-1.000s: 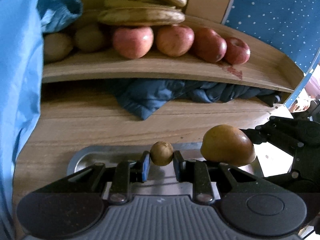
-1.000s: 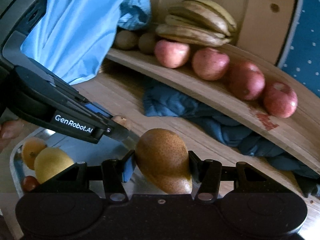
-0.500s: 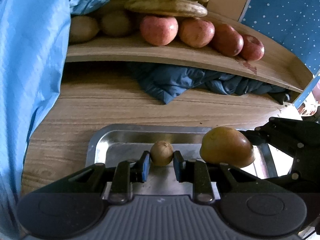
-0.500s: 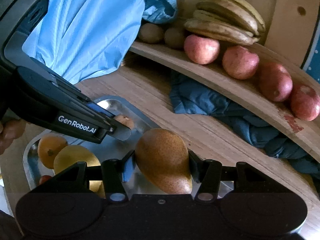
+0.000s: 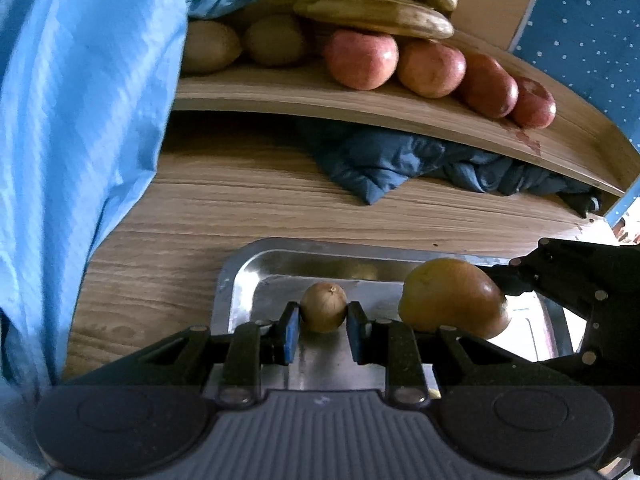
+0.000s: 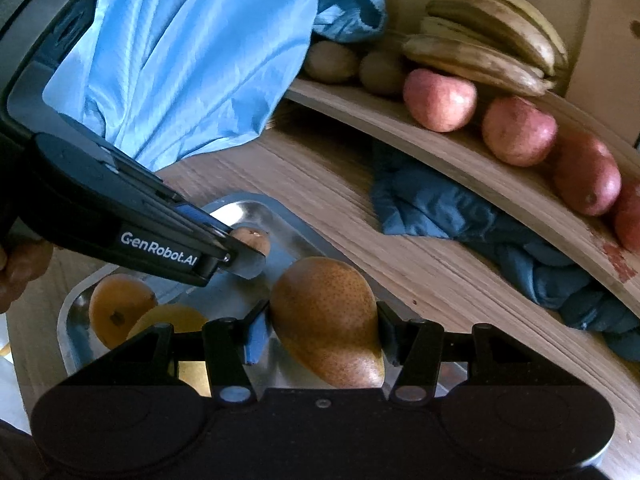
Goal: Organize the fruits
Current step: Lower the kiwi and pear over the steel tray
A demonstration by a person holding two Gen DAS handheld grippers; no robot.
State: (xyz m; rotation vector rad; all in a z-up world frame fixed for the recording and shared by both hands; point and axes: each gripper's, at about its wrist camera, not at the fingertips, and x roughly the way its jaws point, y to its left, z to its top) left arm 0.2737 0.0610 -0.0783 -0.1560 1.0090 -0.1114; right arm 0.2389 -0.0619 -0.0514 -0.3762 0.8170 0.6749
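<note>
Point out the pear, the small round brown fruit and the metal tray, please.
pear (image 6: 328, 320): right wrist view, middle of its speckled body between the right gripper's fingers.
small round brown fruit (image 5: 323, 307): left wrist view, its centre.
metal tray (image 5: 240, 276): left wrist view, bare left rim.

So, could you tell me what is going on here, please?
A person is sorting fruit with two hand-held grippers. The left gripper is shut on a small brown fruit, and the right gripper grips a pear. Both hang above a metal tray; apples and bananas sit on the shelf.
</note>
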